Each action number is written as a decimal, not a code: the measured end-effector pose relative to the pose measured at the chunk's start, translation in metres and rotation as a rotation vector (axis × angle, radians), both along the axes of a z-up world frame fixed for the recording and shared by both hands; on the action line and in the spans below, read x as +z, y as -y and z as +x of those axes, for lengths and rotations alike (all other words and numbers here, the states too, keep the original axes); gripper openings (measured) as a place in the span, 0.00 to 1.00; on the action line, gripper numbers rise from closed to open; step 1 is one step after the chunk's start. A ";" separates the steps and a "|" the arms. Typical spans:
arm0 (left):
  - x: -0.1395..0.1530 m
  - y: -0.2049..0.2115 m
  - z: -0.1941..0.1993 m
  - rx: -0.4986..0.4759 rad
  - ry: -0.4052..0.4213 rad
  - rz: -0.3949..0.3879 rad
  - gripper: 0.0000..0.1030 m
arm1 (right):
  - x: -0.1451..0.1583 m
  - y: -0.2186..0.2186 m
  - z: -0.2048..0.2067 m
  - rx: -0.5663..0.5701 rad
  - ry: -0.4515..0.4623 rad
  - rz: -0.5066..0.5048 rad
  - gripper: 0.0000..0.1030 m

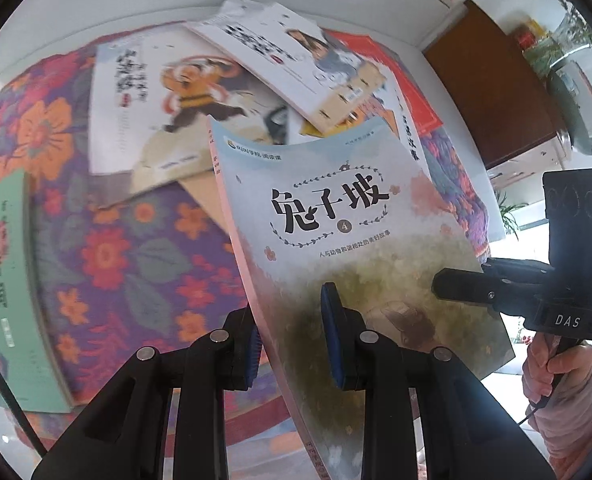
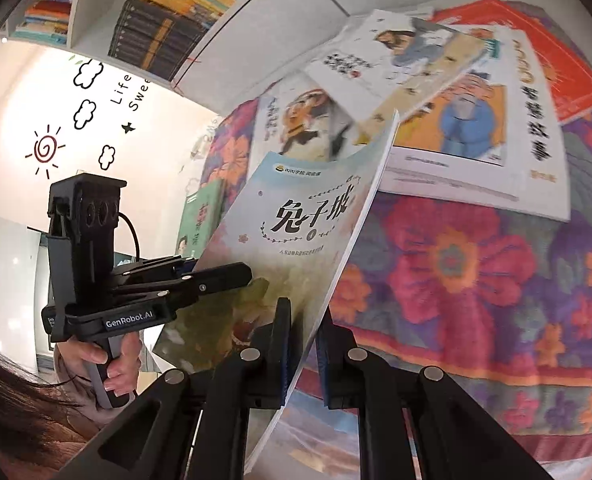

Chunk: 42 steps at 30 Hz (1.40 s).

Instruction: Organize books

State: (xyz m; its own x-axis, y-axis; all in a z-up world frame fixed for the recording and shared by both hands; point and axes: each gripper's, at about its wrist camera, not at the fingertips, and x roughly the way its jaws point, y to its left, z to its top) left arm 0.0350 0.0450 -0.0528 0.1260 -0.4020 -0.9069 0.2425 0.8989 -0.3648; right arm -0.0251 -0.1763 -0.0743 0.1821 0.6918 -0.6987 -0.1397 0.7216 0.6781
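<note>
The book (image 1: pixel 335 216) reads "兔子坡" with a circled "4"; pale blue cover fading to green, curling, raised above the floral cloth (image 1: pixel 136 248); left gripper (image 1: pixel 292 344) clamps its lower edge, right gripper (image 2: pixel 301 354), marked "DAS", clamps its side; the left's body reads "GenRobot.AI".

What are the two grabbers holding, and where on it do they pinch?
Both hold the pale blue book. The left gripper pinches its bottom edge near the spine; the right gripper pinches the opposite, open side edge near the bottom.
</note>
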 end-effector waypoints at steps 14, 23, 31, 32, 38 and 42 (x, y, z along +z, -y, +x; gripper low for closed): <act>0.020 -0.099 0.008 0.077 0.045 -0.026 0.23 | 0.029 -0.095 0.026 0.042 0.063 0.031 0.11; 0.026 -0.161 0.007 0.144 0.062 -0.039 0.23 | 0.039 -0.160 0.046 0.099 0.083 0.052 0.11; 0.023 -0.213 0.003 0.223 0.075 -0.054 0.23 | 0.040 -0.214 0.060 0.161 0.090 0.073 0.12; 0.022 -0.220 0.002 0.237 0.076 -0.051 0.23 | 0.039 -0.223 0.061 0.172 0.090 0.079 0.12; 0.015 -0.258 -0.005 0.291 0.090 -0.023 0.23 | 0.028 -0.263 0.068 0.224 0.067 0.130 0.14; 0.006 -0.278 -0.007 0.306 0.094 -0.020 0.23 | 0.019 -0.284 0.070 0.242 0.062 0.136 0.14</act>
